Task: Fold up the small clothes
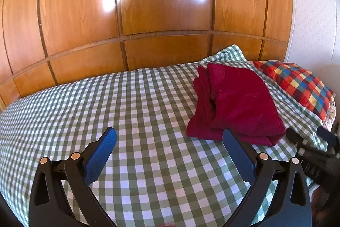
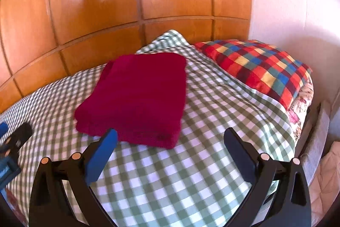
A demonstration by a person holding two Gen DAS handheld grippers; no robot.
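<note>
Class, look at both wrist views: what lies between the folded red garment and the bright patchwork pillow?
Only bare checked sheet separates the red garment from the pillow; the right wrist view shows it best.

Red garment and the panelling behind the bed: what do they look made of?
Red garment: seemingly thick, soft fleece or knit; matte, fuzzy surface and bulky rounded folds. Panelling: wood or wood veneer, glossy varnish; visible grain and bright window reflections. Neither can be confirmed by sight alone.

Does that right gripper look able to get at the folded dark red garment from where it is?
Probably yes: the right gripper is open, the folded dark red garment lies just ahead, nothing between.
</note>
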